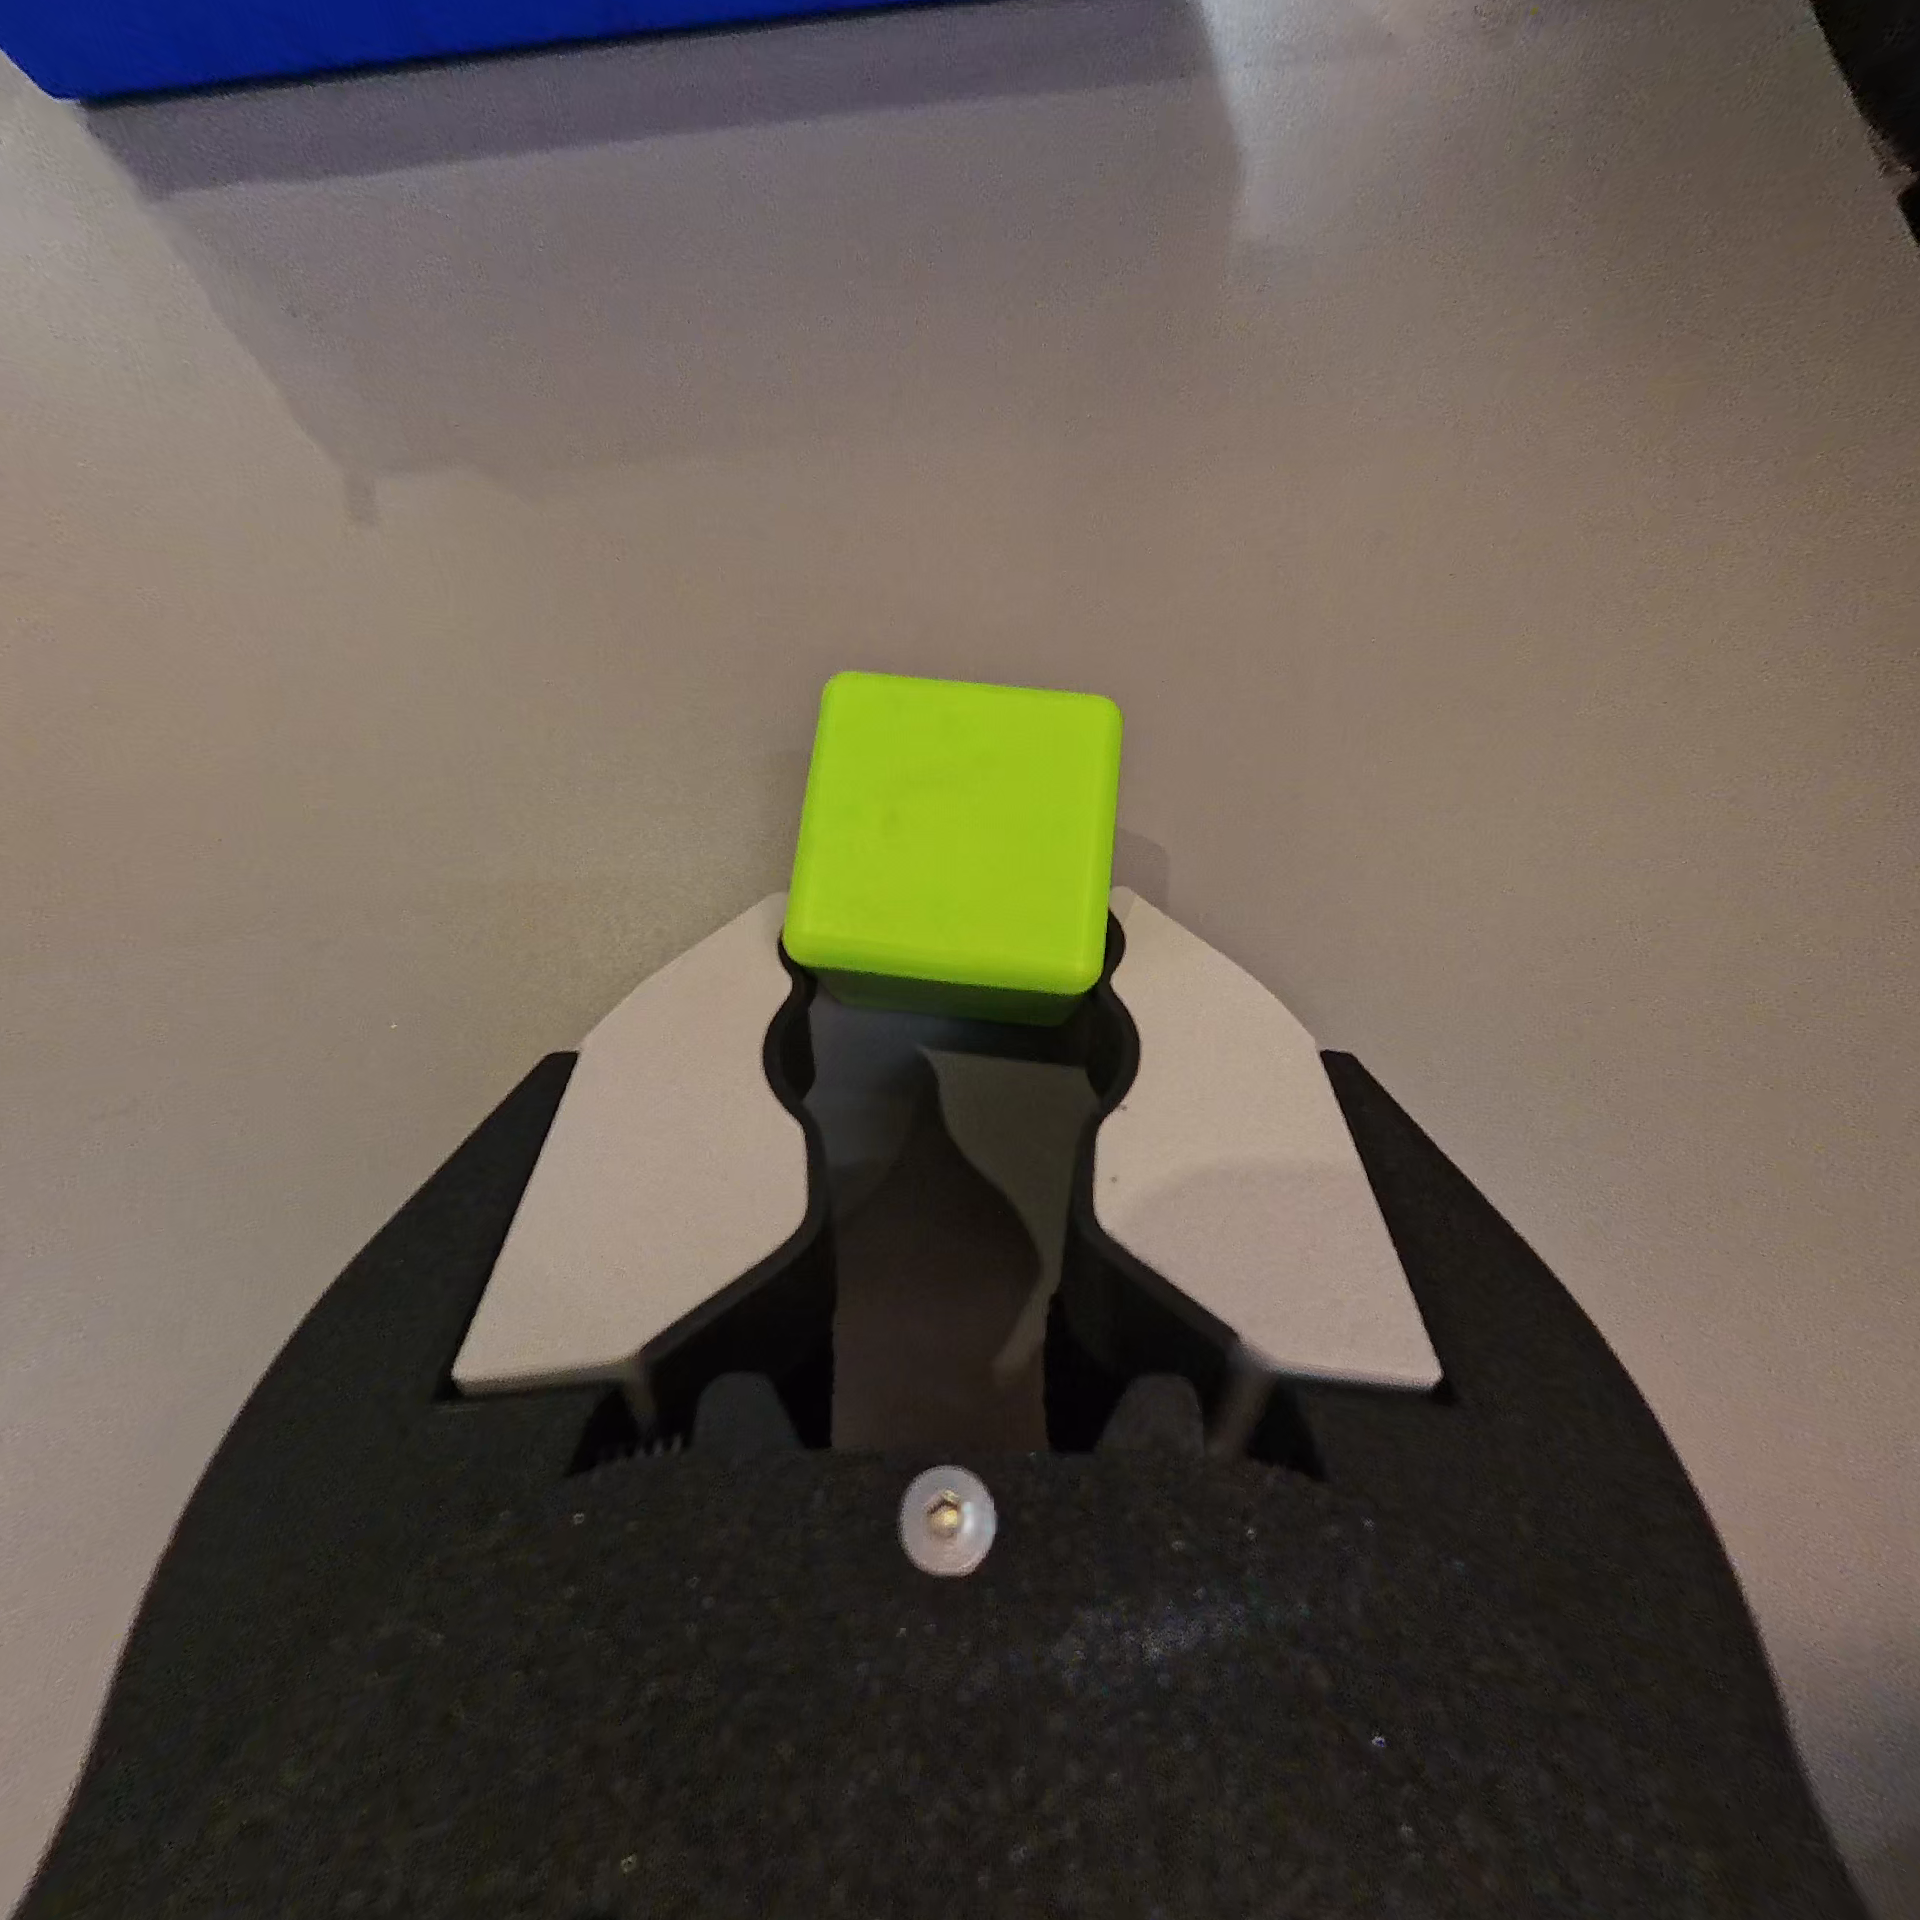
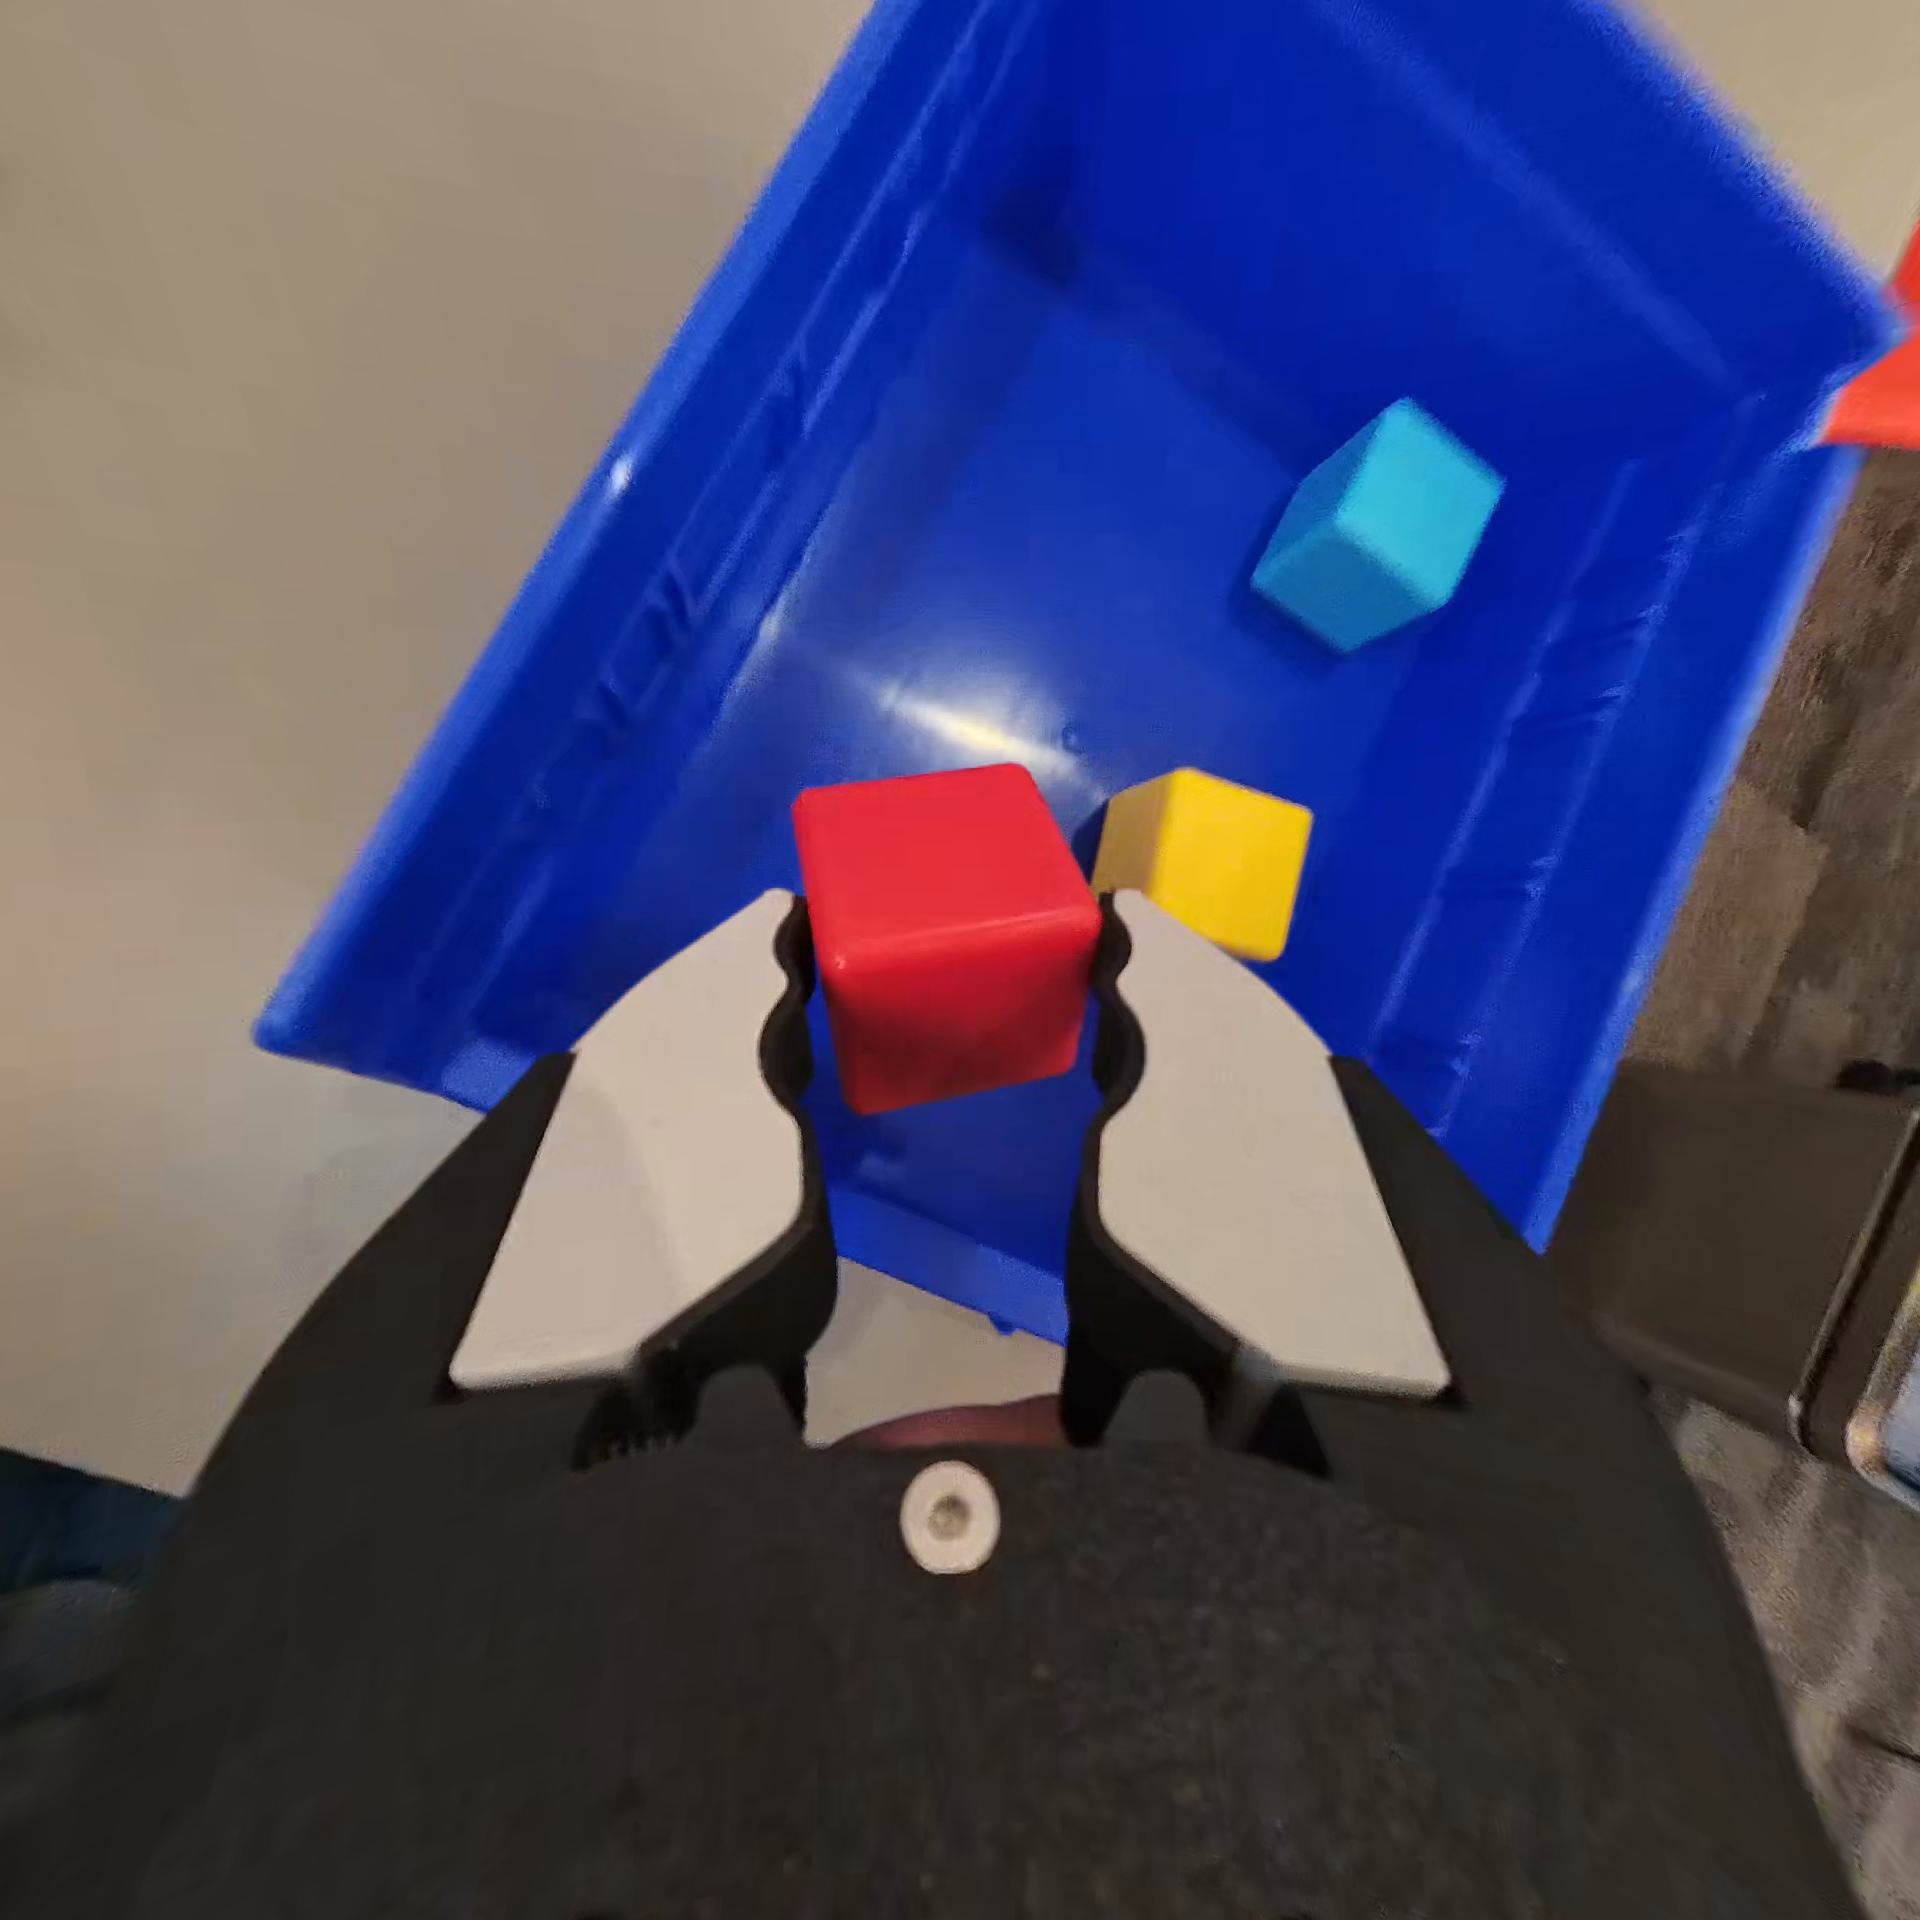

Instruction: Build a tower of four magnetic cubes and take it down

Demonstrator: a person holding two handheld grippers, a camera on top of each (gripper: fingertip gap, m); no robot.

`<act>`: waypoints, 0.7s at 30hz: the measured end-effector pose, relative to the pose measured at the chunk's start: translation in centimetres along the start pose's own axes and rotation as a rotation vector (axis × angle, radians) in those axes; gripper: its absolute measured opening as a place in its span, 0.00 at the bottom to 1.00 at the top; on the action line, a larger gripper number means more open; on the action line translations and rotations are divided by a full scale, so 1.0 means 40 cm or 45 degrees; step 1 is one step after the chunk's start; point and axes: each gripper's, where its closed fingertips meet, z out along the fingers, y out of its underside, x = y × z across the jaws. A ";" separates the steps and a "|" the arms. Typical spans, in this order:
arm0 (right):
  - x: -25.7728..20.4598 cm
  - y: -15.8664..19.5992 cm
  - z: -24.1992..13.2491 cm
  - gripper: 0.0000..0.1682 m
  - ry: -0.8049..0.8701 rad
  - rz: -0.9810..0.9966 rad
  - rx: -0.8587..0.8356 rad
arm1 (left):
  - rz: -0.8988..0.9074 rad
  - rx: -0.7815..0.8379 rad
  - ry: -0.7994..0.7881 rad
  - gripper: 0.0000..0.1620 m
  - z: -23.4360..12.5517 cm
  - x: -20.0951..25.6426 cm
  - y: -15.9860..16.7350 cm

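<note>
My left gripper (image 1: 951, 935) was closed on the green cube (image 1: 954, 836), its two tips pinching the cube's lower sides. Whether the cube rested on the pale table (image 1: 416, 727) or was held just above it, I could not tell. Nothing lay on the table directly ahead of it. Farther off, at the top left, an edge of the blue bin (image 1: 312, 47) showed.

My right gripper (image 2: 943, 925) was clamped on the red cube (image 2: 940, 925), held above the near end of the blue bin (image 2: 644, 623). Just beside the red cube, to its right and beyond the right finger (image 2: 1195, 1039), the yellow cube (image 2: 1205, 857) sat on the bin floor. Deeper in, toward the far right wall, the light blue cube (image 2: 1377, 525) lay tilted on the floor, well apart from the yellow one. A red-orange object (image 2: 1886, 405) showed past the bin's far right corner; blur hid what it was. Dark objects (image 2: 1745, 1195) stood to the right of the bin.
</note>
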 end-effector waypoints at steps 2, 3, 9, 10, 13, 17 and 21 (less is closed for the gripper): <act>-0.010 0.036 0.034 0.31 0.021 -0.060 -0.136 | 0.000 0.000 0.000 0.31 0.000 0.000 0.000; -0.019 0.054 0.049 0.31 0.012 -0.089 -0.196 | 0.000 0.000 0.000 0.31 0.000 0.000 0.000; -0.042 0.057 0.098 0.31 -0.043 -0.091 -0.230 | 0.000 0.000 -0.001 0.31 0.000 0.000 0.000; -0.046 0.053 0.099 0.31 -0.055 -0.088 -0.218 | -0.001 0.000 -0.001 0.31 0.000 0.000 0.000; -0.060 0.055 0.103 0.31 -0.107 -0.039 -0.231 | -0.004 0.000 -0.001 0.31 0.001 0.000 -0.001; -0.069 0.057 0.101 0.30 -0.128 -0.041 -0.231 | -0.004 0.000 -0.002 0.31 0.001 0.000 -0.001; -0.058 0.051 0.101 0.31 -0.095 -0.041 -0.208 | -0.004 0.000 -0.002 0.31 0.000 0.000 -0.001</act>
